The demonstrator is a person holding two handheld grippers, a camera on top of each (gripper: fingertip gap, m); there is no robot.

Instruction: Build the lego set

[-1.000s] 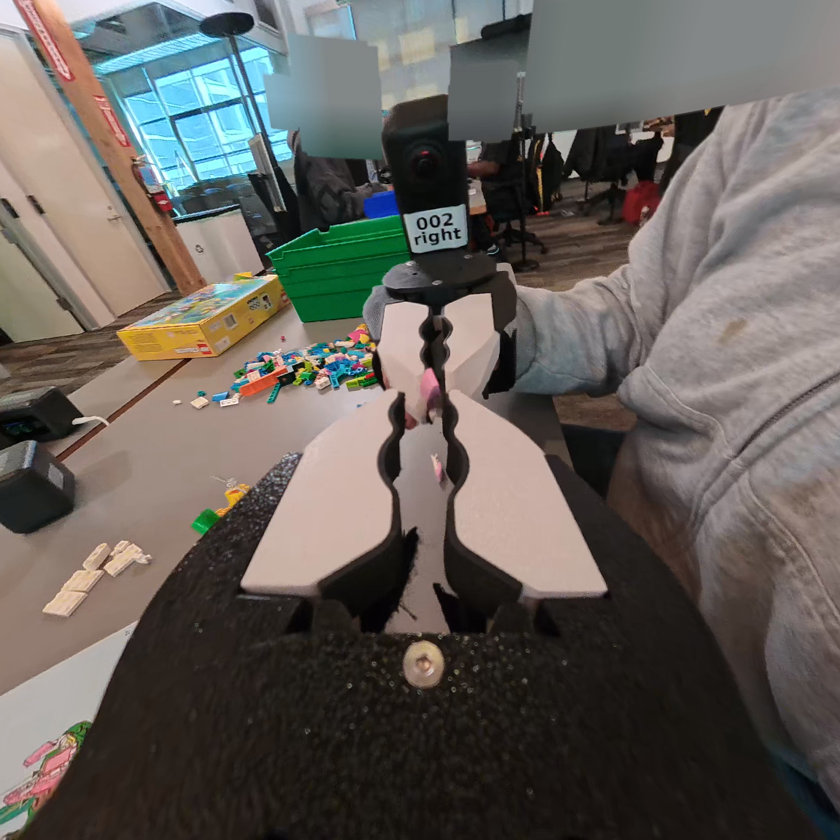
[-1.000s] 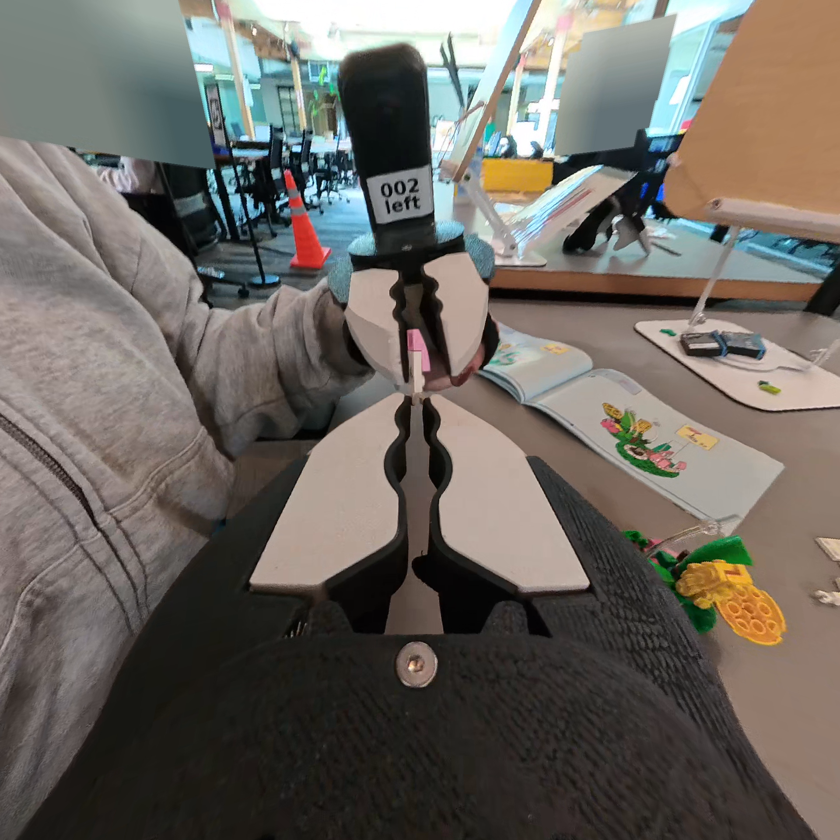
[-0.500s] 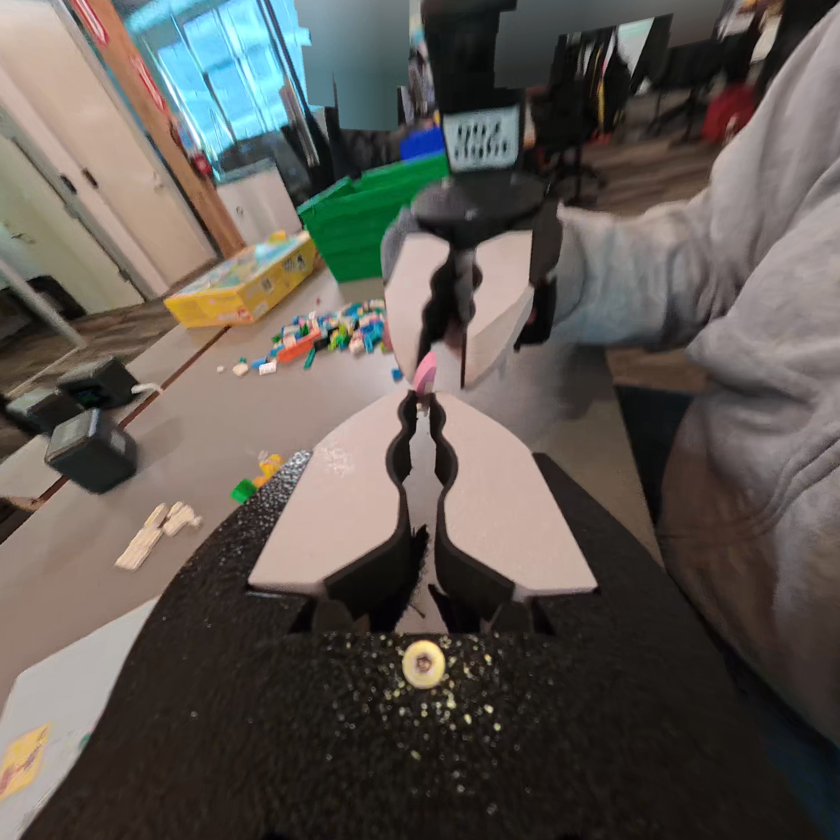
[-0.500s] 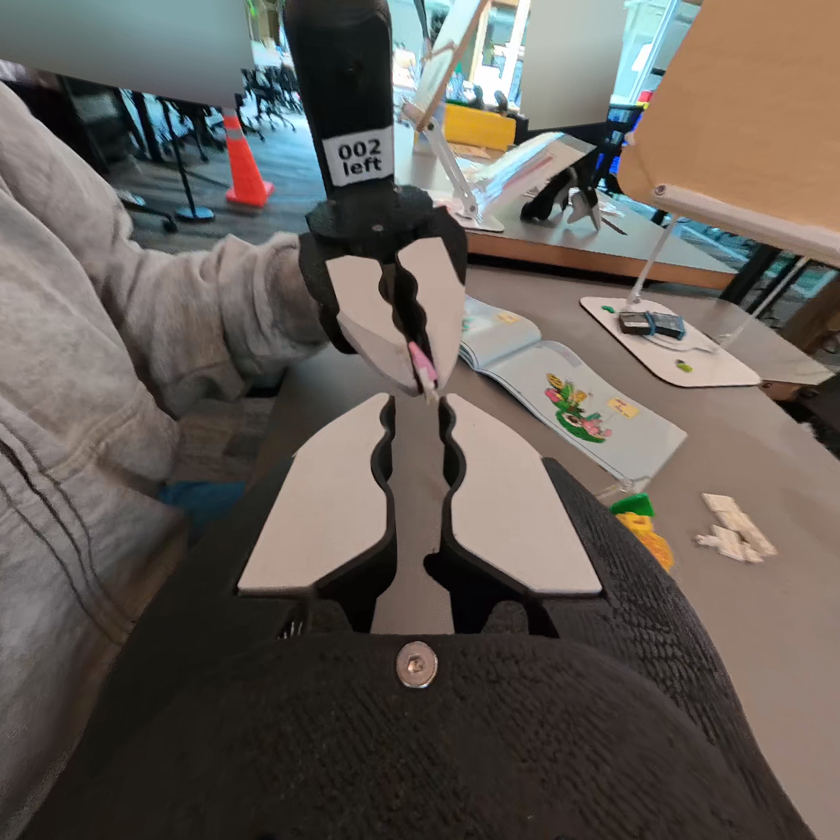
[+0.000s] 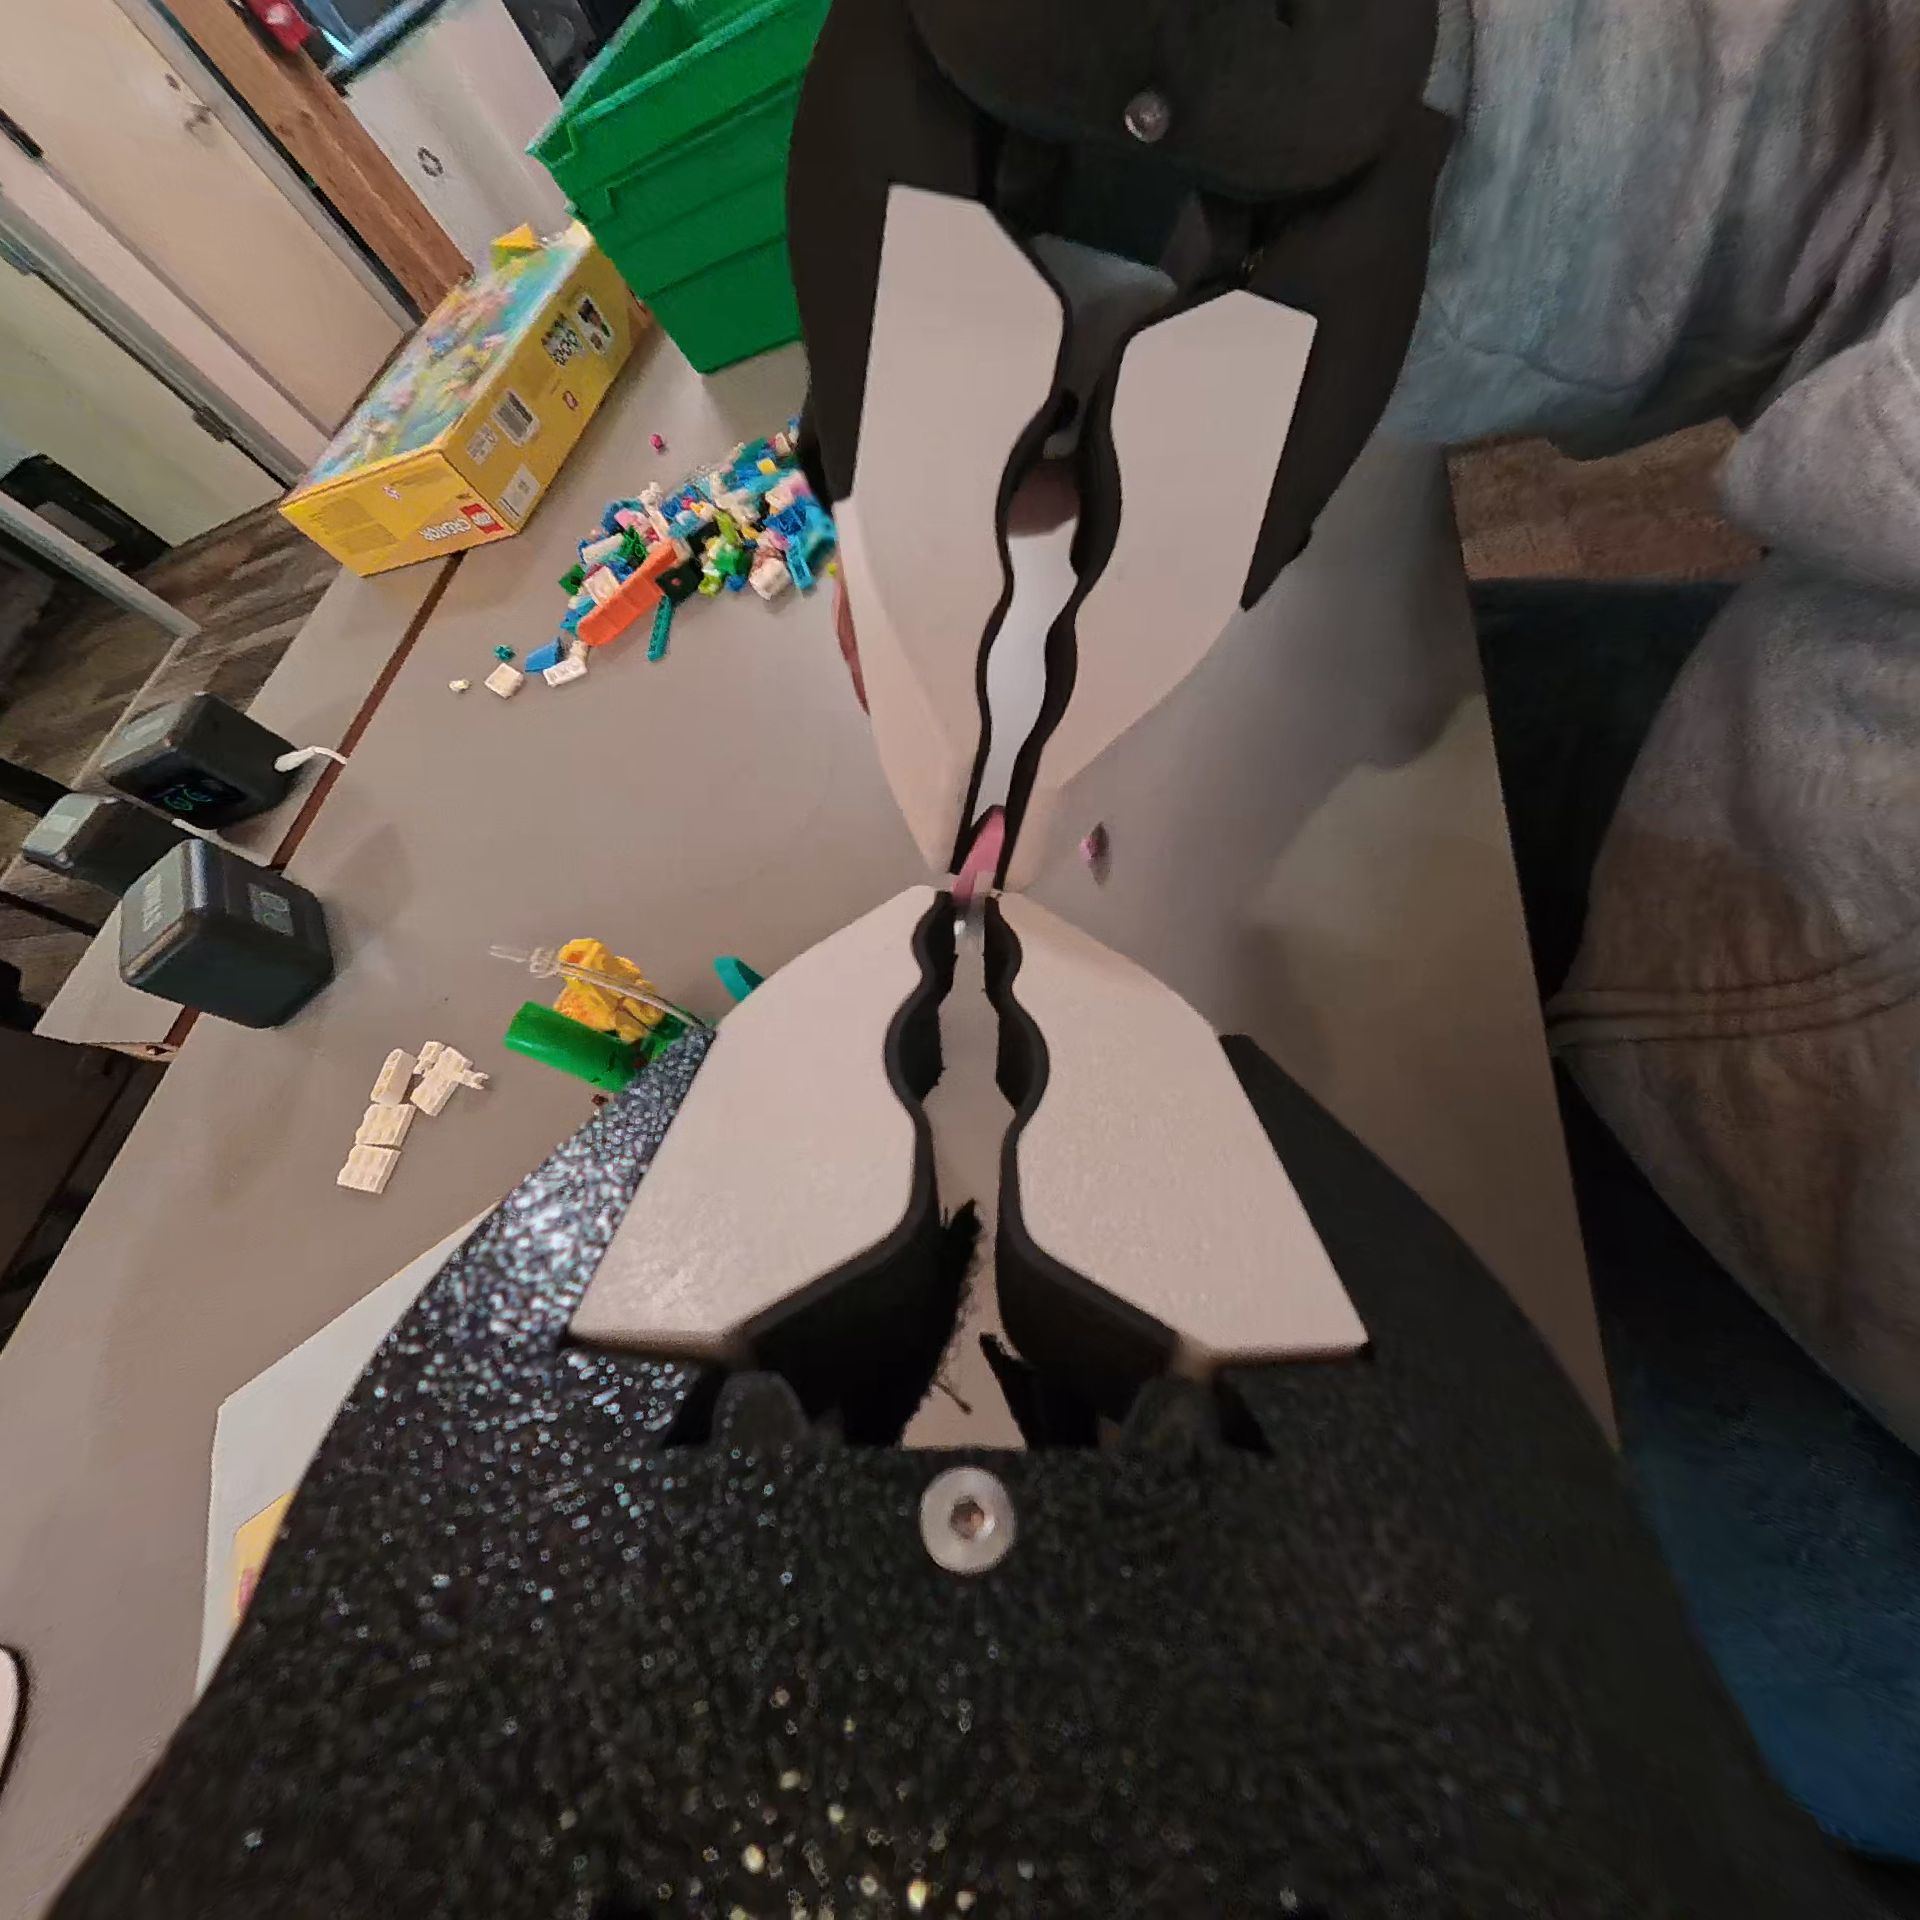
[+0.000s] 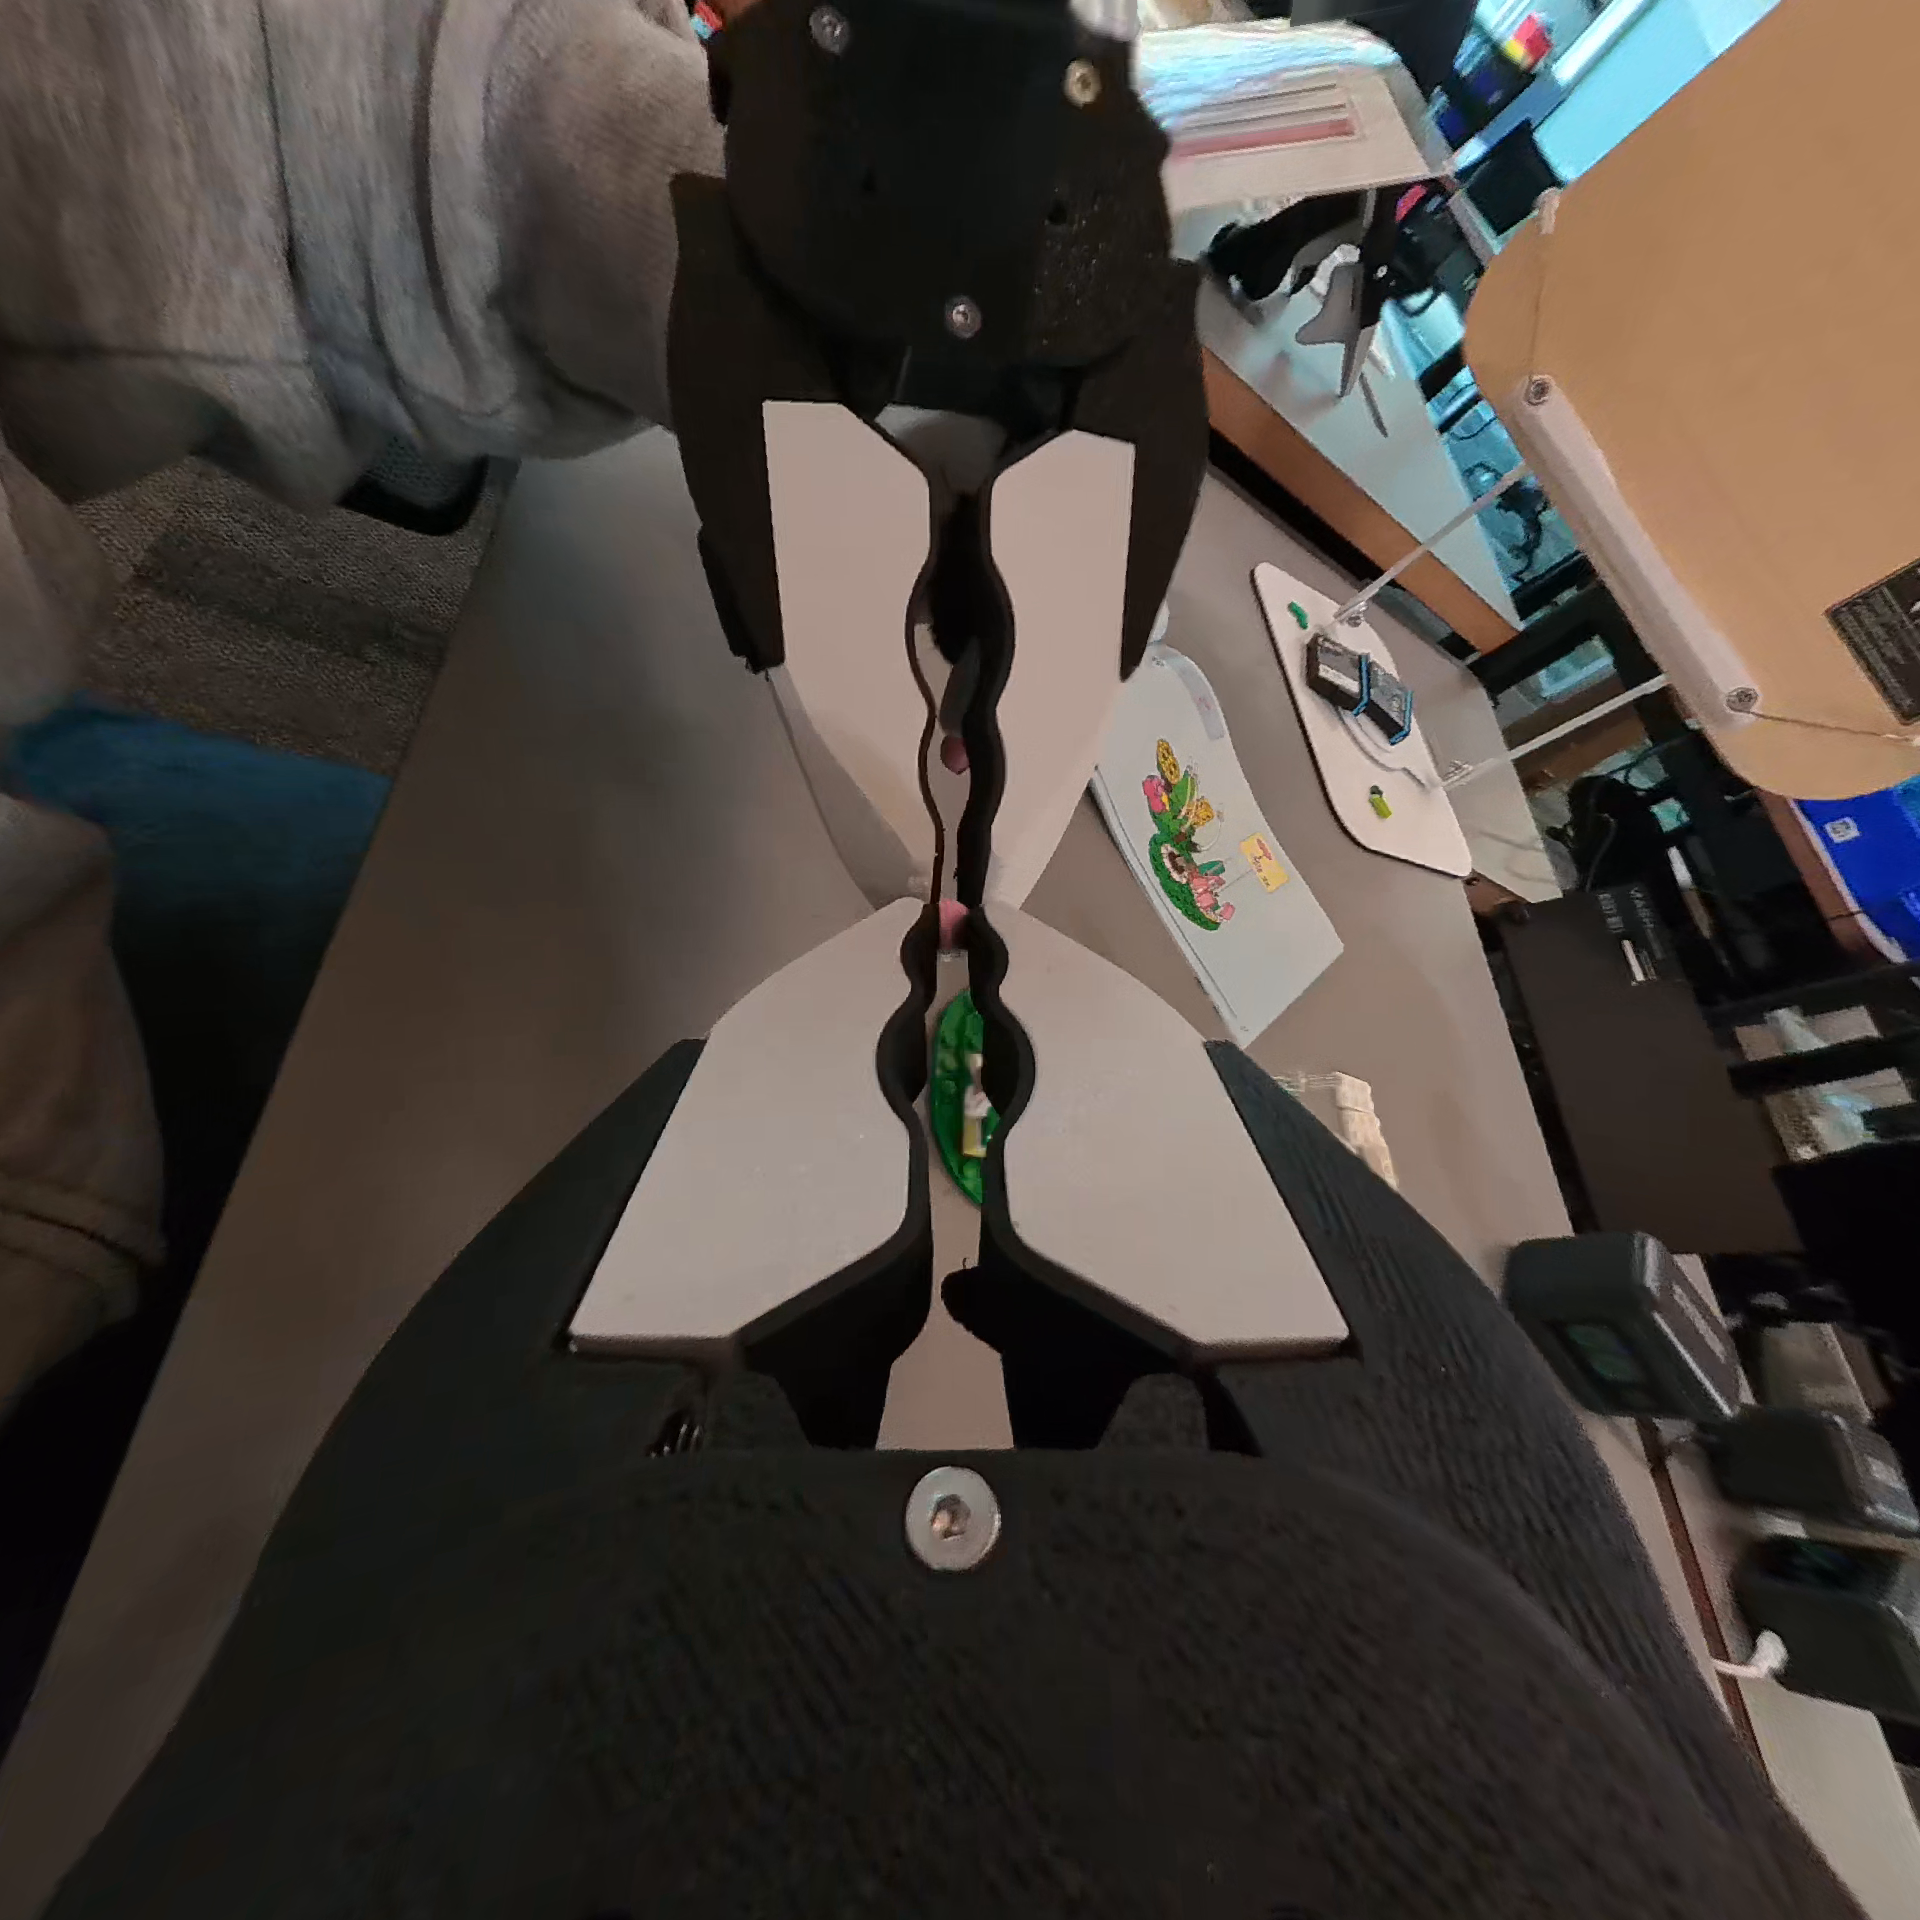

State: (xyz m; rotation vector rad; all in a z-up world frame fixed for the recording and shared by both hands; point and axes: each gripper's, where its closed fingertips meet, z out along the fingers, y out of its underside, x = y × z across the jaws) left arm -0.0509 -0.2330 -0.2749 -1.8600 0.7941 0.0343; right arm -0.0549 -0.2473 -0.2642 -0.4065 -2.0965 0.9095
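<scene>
My left gripper [image 5: 966,920] and right gripper [image 5: 982,868] meet tip to tip above the grey table [image 5: 644,810]. Between them is a small lego piece with a pink end [image 5: 982,854] and a white end [image 5: 971,928]. In the left wrist view the left tips are shut on the white end and the right tips on the pink end. In the right wrist view my right gripper [image 6: 951,928] pinches the pink end [image 6: 950,918] and the left gripper [image 6: 956,883] comes down from above. A green plate [image 6: 961,1091] shows through the gap between the right fingers.
On the table are a green and yellow build [image 5: 582,1023], white bricks [image 5: 405,1112], a loose brick pile [image 5: 686,561], a yellow box [image 5: 468,416], green bins [image 5: 686,156], black devices [image 5: 223,935] and a stray pink piece [image 5: 1093,844]. An open booklet [image 6: 1216,862] lies to the right. A person's grey sleeve [image 5: 1714,883] is close by. Less than 4 cm separates the two grippers' tips.
Both grippers have tilted down toward the table and closed in tip to tip. My right gripper, open half a second ago, has shut on the pink end.
</scene>
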